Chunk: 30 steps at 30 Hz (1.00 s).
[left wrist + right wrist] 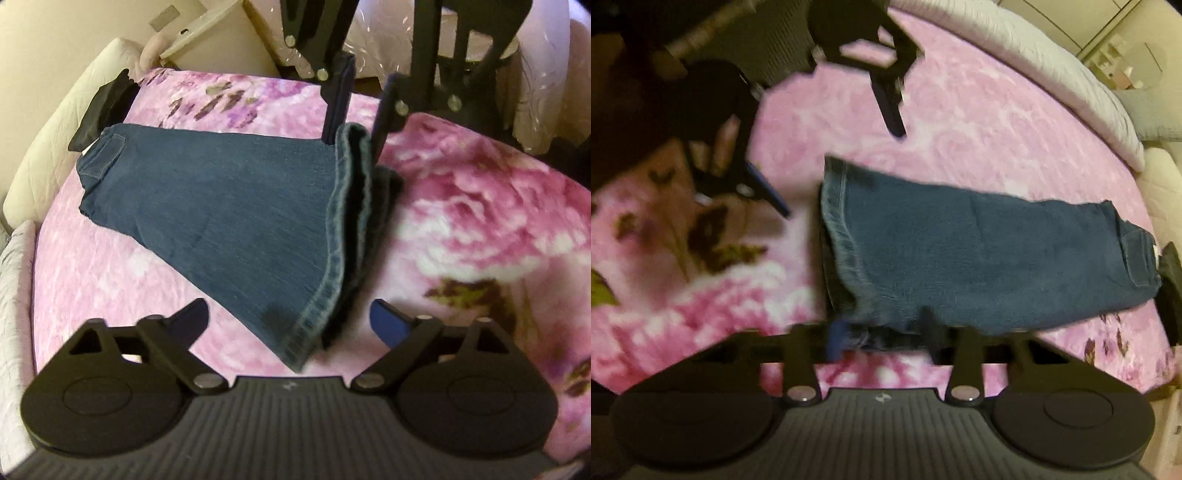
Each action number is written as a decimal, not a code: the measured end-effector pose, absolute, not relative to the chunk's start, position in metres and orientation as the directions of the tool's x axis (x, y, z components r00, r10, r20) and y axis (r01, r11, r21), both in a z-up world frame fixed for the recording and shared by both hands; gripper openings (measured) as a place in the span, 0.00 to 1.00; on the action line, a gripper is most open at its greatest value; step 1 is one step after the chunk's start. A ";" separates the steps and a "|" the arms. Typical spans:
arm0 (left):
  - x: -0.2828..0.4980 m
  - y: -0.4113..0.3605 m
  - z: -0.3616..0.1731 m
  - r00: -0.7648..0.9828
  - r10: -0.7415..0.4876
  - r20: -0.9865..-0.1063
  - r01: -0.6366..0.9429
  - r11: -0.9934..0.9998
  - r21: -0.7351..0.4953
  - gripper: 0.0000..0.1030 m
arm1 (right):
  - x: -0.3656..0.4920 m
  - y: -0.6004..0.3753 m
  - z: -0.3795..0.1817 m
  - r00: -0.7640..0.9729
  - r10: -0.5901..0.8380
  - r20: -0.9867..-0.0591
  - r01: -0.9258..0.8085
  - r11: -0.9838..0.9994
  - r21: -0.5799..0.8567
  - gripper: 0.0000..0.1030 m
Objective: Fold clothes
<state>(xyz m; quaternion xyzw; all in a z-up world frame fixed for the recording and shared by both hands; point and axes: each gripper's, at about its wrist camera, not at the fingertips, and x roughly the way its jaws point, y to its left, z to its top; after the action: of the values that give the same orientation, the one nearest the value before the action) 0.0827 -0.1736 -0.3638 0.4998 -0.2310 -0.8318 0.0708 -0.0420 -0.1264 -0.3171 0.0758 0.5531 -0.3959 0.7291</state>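
Note:
A pair of dark blue jeans point(221, 199) lies folded lengthwise on a pink floral blanket point(480, 206), hems toward both grippers, waist and back pocket at the far end. My left gripper point(288, 321) is open, its fingers on either side of the near hem corner. My right gripper point(351, 118) stands over the far hem corner, its fingers close on each side of the hem edge. In the right wrist view the jeans point(979, 251) lie across the middle, and the right gripper point(882, 339) has the hem corner between its fingers. The left gripper point(846, 170) shows open beyond the hem.
A dark folded garment point(99, 110) lies at the jeans' waist end by the blanket's edge. A cream quilted bed surround point(66, 140) curves around the far side. White plastic-covered items point(388, 33) stand behind the bed.

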 end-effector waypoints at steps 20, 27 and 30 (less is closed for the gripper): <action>0.046 -0.202 -0.335 -0.522 -0.313 -0.794 -0.076 -0.910 0.408 0.21 | -0.020 -0.081 -0.375 -0.006 -0.572 -0.820 0.448 0.732 -0.514 0.39; 0.048 -0.187 -0.341 -0.517 -0.309 -0.798 -0.097 -0.905 0.414 0.22 | -0.029 -0.090 -0.383 -0.015 -0.611 -0.792 0.369 0.732 -0.572 0.27; 0.048 -0.183 -0.342 -0.517 -0.313 -0.797 -0.086 -0.907 0.412 0.22 | -0.032 -0.089 -0.372 0.021 -0.601 -0.799 0.424 0.729 -0.537 0.23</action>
<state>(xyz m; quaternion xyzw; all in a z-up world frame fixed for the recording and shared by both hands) 0.0478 -0.1835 -0.3417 0.4868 -0.2047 -0.8465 0.0669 -0.0322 -0.0887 -0.3724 -0.0739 0.5997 -0.3605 0.7106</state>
